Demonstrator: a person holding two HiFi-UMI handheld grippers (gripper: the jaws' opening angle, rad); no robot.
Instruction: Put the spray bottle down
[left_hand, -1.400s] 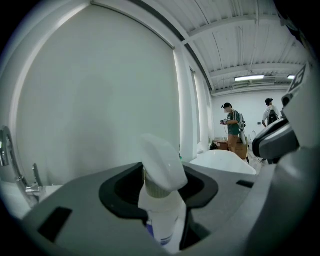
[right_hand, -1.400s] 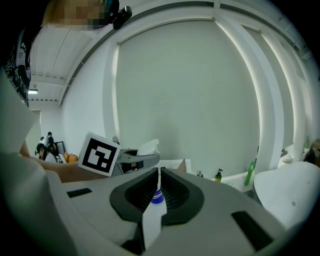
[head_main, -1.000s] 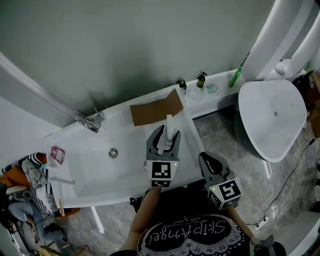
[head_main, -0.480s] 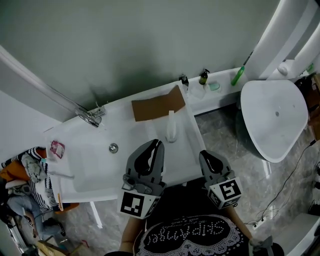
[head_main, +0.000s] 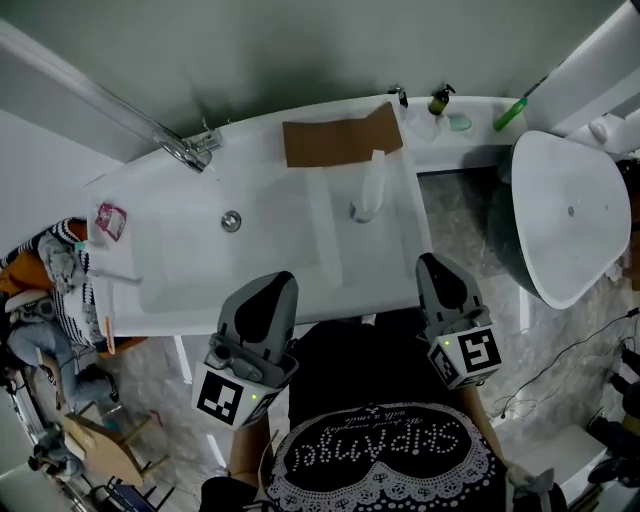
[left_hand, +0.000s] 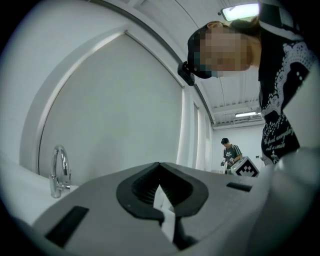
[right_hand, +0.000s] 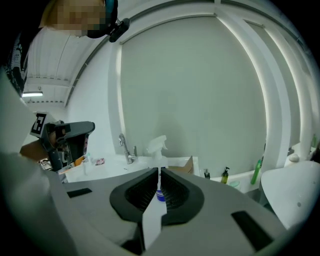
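Left hand-held gripper (head_main: 266, 295) sits closed, empty — spray bottle (head_main: 370, 190) stands upright on the surface (head_main: 380, 262); I'd steer clear of it.

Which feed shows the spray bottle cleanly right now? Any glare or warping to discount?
Head view: even light, spray bottle sharp. Right gripper view: bottle clear beyond the shut jaws, wall bowed by the wide lens, corners black. Left gripper view: no bottle, ceiling lamp glares at top.
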